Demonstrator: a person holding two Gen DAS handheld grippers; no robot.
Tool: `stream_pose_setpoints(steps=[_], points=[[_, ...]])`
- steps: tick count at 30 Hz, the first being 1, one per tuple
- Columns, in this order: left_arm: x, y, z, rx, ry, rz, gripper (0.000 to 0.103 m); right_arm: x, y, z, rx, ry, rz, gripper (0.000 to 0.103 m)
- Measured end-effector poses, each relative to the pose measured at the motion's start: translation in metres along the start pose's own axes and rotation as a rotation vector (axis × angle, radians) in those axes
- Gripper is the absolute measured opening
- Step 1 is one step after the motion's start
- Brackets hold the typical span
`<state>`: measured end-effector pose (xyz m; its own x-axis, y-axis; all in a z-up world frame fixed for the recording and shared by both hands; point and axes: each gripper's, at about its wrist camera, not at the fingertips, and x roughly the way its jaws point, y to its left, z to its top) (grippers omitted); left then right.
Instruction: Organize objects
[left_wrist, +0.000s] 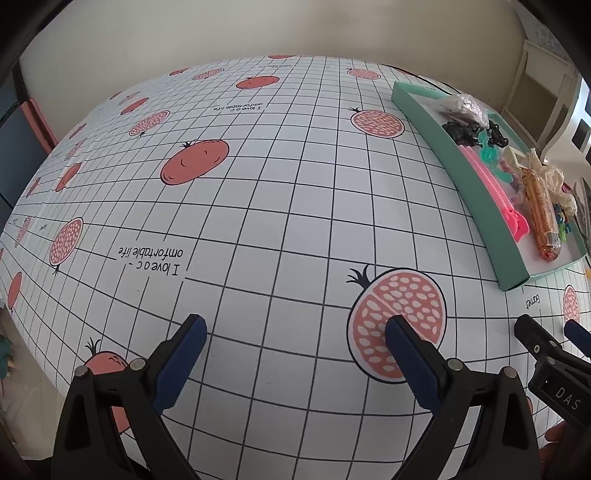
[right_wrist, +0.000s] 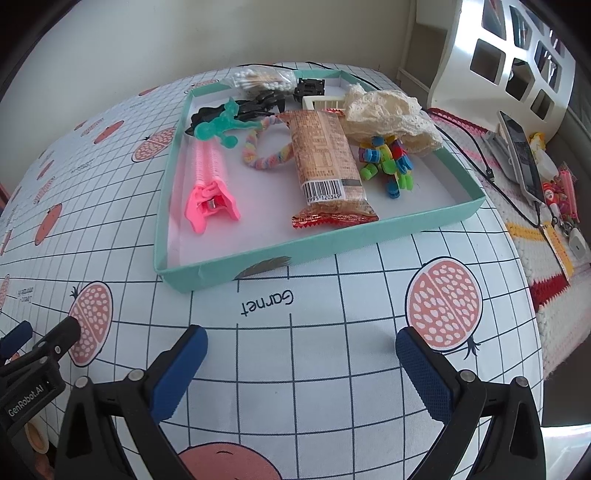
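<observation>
The surface (right_wrist: 314, 350) under me lay bare; everything sat crowded in the teal tray (right_wrist: 280, 254) ahead. My right gripper (right_wrist: 301, 354) and left gripper (left_wrist: 295, 339) hovered with jaws spread, holding nothing. Reaching for the snack bar (right_wrist: 325, 158), I risked snagging the hair tie (right_wrist: 266, 155) touching it.

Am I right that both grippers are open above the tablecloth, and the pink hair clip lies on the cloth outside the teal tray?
Not quite. The pink hair clip lies inside the teal tray, near its left wall, as the right wrist view shows. The rest holds: the left gripper and right gripper are both open above the tablecloth.
</observation>
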<state>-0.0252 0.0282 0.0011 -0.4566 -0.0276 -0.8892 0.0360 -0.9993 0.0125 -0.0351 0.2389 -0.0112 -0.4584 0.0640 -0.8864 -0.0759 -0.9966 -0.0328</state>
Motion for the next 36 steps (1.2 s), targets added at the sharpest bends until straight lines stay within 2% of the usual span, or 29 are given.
stream_pose_setpoints(steps=[15,22,36], points=[[0.0008,-0.0002,-0.0007,-0.002,-0.014,-0.016,0.098,0.0005,-0.0023,-0.0016,0.009,-0.01,0.012,0.103],[0.0013,-0.001,-0.0006,-0.002,-0.013,-0.017,0.103,0.0005,-0.0029,-0.0014,0.011,-0.015,0.012,0.103],[0.0022,-0.0005,-0.0004,-0.004,-0.036,-0.016,0.103,-0.0001,-0.004,-0.003,0.013,-0.029,0.012,0.103]])
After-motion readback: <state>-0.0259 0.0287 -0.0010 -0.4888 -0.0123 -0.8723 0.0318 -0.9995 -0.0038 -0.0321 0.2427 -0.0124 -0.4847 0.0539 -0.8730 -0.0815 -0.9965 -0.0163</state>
